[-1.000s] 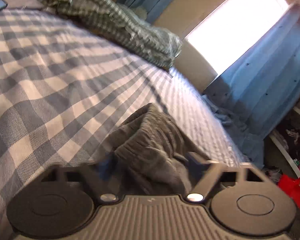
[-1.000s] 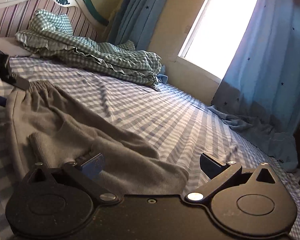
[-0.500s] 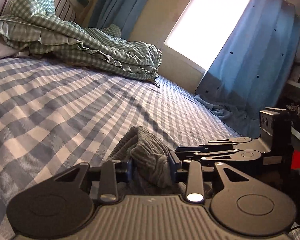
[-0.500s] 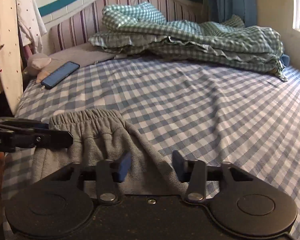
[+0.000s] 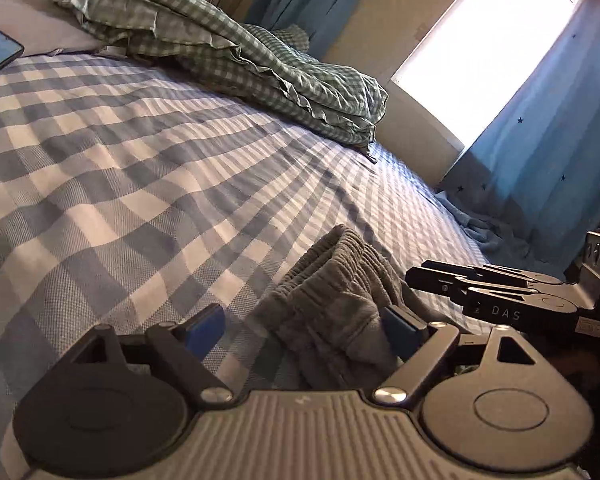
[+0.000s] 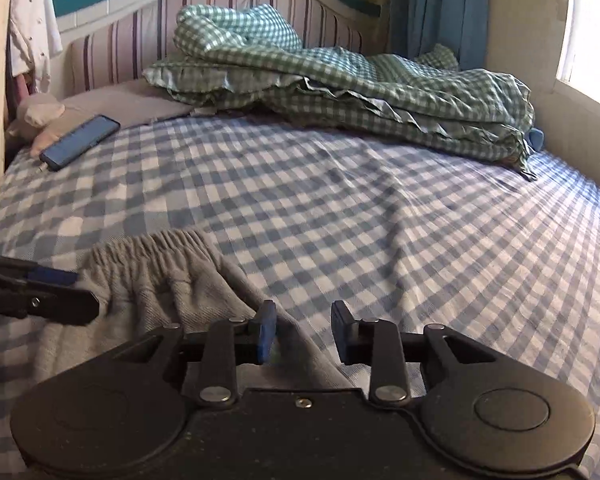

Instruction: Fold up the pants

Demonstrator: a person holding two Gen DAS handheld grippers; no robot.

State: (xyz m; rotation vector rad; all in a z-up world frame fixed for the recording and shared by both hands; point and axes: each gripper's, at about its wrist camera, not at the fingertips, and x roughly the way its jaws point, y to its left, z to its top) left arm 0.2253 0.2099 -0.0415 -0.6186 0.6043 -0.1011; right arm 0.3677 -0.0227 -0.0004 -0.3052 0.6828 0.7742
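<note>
Left wrist view shows the left tool (image 5: pixel 302 326) released, its fingers spread wide around the bunched waistband of the grey pants (image 5: pixel 332 300) on the checked bed (image 5: pixel 140 184). The right tool (image 6: pixel 303 332) is also released, partly parted, over the pants' edge.

printed text, left wrist view: "das" in pale capitals on the black linkage arm of the right claw (image 5: pixel 414 278), preceded by a small mark, possibly a "2", too small to be sure. right wrist view: no legible text; the phone (image 6: pixel 80 142) screen shows nothing readable.
</note>
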